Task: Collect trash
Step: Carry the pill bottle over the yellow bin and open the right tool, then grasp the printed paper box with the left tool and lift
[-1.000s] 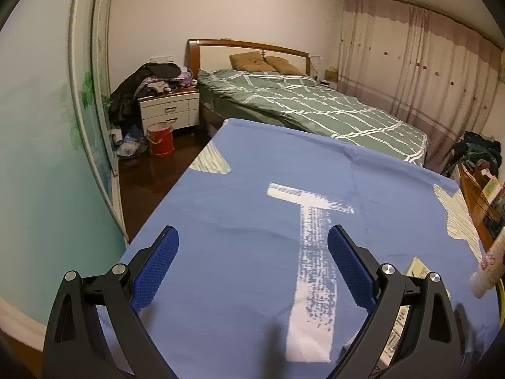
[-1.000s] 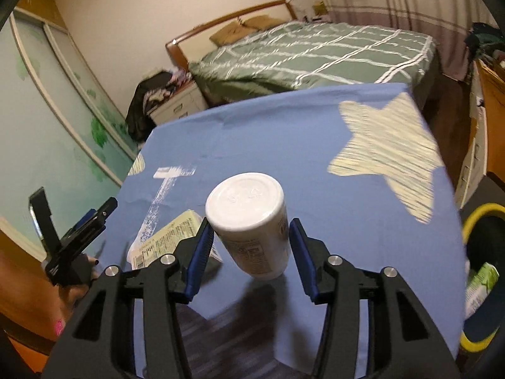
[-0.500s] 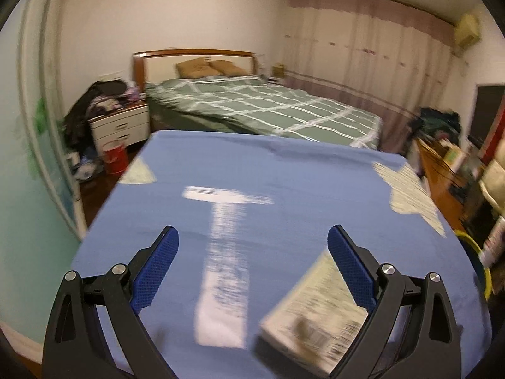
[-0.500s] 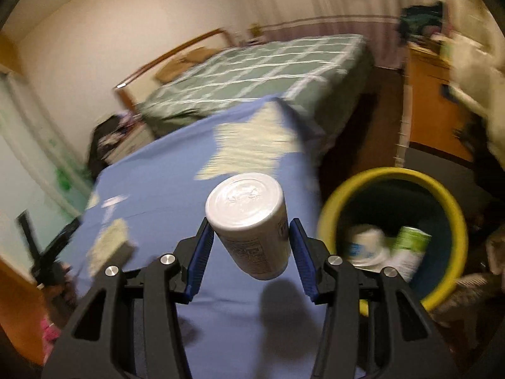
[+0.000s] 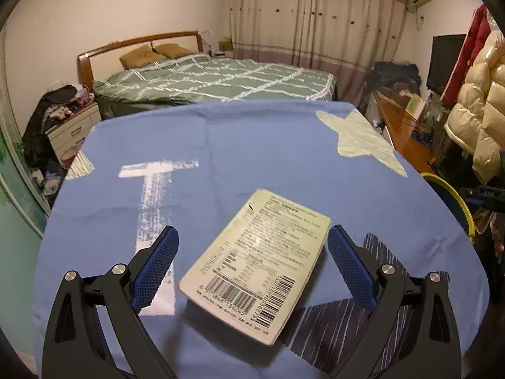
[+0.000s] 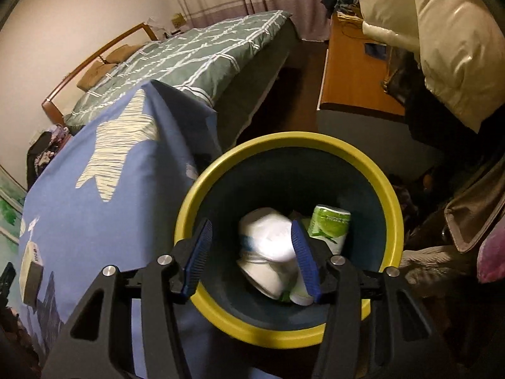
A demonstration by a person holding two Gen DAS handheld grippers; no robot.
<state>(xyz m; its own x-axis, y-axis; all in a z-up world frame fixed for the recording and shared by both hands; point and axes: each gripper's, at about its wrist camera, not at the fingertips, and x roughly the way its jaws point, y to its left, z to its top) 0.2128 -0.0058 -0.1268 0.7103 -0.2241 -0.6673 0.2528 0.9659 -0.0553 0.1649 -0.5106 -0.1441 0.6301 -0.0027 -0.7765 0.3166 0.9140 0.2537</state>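
A flat white box [image 5: 258,259] with barcodes lies on the blue tablecloth [image 5: 284,158]. My left gripper [image 5: 252,262] stands open just above it, one finger on each side and clear of its edges. My right gripper [image 6: 251,255] hangs over a dark bin with a yellow rim [image 6: 284,139] beside the table. Its jaws are opening, and a blurred white bottle [image 6: 268,246] drops free of the pads into the bin. A green can [image 6: 331,224] lies inside too. The box [image 6: 31,262] also shows at the far left in the right wrist view.
A bed with a green checked cover [image 5: 214,79] stands beyond the table. A wooden desk [image 6: 353,72] and a cream puffy jacket [image 6: 442,31] are to the right of the bin. A nightstand piled with clothes [image 5: 63,117] is at the left wall.
My right gripper swung from above the table to above the bin and let go of the white bottle. My left gripper turned right until the box lay between its fingers.
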